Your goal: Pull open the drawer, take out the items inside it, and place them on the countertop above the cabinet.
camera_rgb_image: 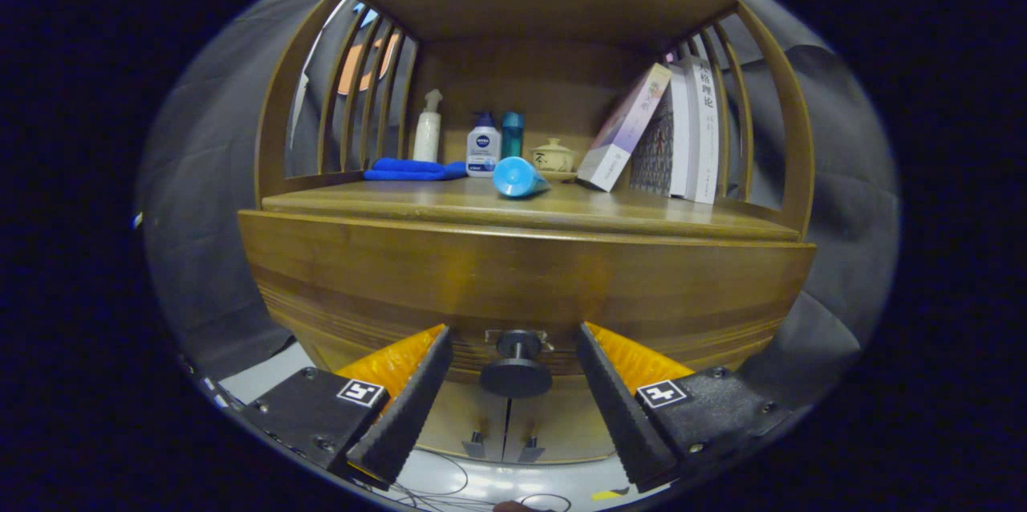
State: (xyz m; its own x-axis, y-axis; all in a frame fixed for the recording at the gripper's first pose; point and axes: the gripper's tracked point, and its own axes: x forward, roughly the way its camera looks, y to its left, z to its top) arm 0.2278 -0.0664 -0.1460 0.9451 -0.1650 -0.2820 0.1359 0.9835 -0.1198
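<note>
Hand-held gripper (513, 408) was spread, its fingers either side of the drawer knob (516, 371), not touching. Drawer (521, 287) was shut, contents hidden. Beyond, a blue tube (519, 177) lay on the worktop (449, 207); this fits either a pull to come or a drawer emptied and closed again.

The wooden drawer (521, 287) sits shut, its front flush under the countertop (513, 207). Its round dark knob (516, 371) juts out between the gripper's (513, 408) 2 spread fingers, untouched by either.
</note>
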